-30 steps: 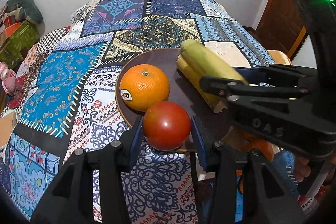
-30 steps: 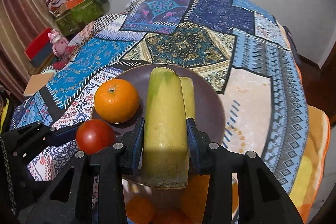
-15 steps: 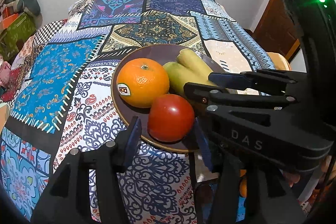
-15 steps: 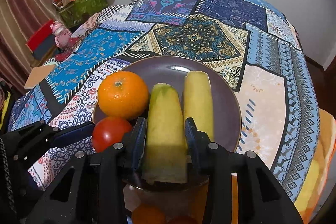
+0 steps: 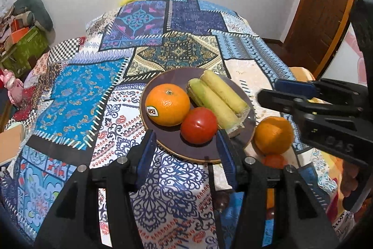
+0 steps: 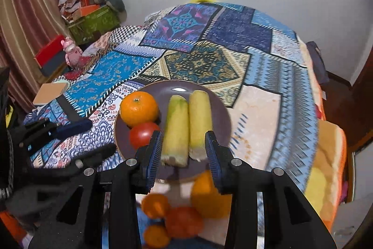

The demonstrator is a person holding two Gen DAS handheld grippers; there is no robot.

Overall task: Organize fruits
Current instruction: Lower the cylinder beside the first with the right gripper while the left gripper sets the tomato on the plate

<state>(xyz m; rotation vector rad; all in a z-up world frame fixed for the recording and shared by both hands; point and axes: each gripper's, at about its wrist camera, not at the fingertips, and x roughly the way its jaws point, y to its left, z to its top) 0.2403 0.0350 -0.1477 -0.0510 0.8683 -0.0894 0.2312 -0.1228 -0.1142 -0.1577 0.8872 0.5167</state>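
At the left, your left tool point(image 5: 185, 140) is hovering over the patterned cloth point(image 5: 77, 99), just before the near rim of the brown plate point(image 5: 172, 78). Its jaws have just been opening; they are now standing wide and nothing is between them.

On the plate, going from left to right, an orange with a sticker point(image 5: 167, 104) is lying at the left side. A tomato point(image 5: 199, 125) is sitting just beside it, touching it, nearer to you and beyond the tips of the left tool. After that, two banana pieces point(image 5: 216, 97) are lying side by side, with the greener one at the left and their cut ends pointing toward you.

To the right of the plate, off it, a second orange point(image 5: 274, 134) is resting on the cloth, just beside the rim. A smaller red fruit point(image 5: 275, 160) is showing under it, and I cannot tell what it is.

At the far right, your right tool point(image 6: 183, 135) is hanging above the near edge of the plate. Its jaws are standing at a narrow gap and are holding nothing; the banana pieces are lying on the plate below them.
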